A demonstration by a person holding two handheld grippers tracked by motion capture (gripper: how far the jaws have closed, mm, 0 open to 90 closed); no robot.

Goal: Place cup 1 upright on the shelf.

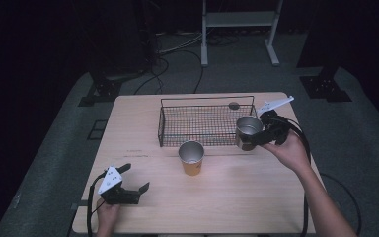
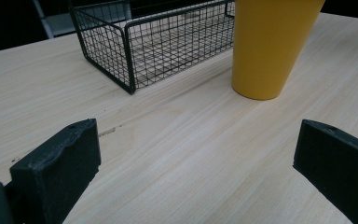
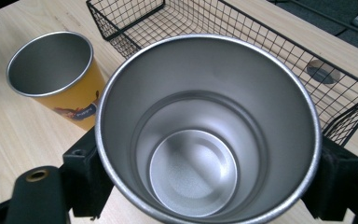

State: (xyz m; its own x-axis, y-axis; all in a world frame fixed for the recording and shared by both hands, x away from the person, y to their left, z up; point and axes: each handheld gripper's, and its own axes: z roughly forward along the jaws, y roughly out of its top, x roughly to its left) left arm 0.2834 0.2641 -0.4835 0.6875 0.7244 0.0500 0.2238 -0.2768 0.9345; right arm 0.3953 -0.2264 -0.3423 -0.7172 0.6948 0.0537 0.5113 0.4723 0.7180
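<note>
A steel cup (image 1: 248, 131) is held upright between the jaws of the right tongs (image 1: 254, 137), which are closed on its sides; in the right gripper view the cup (image 3: 205, 135) is seen from above, its open mouth facing the camera, with one black jaw pressed against its wall at either side. In the high view the cup is carried above the counter (image 1: 143, 123), at the near right corner of a wire basket (image 1: 205, 123), and its rim overlaps the basket's right end. Whether the cup is above the inside of the basket or just outside its near edge cannot be told.

A yellow cup (image 1: 192, 158) with a steel lining is set upright on the counter, just in front of the basket's near side and to the left of the held cup, apart from it. In the right gripper view this yellow cup (image 3: 58, 77) is seen beside the steel one, with printing on its side.

The left tongs (image 1: 137, 178) are kept low near the front left of the counter, with the jaws wide apart and nothing between them. In the left gripper view the yellow cup (image 2: 270, 46) and the basket (image 2: 154, 44) are seen ahead, well apart from the jaws.
</note>
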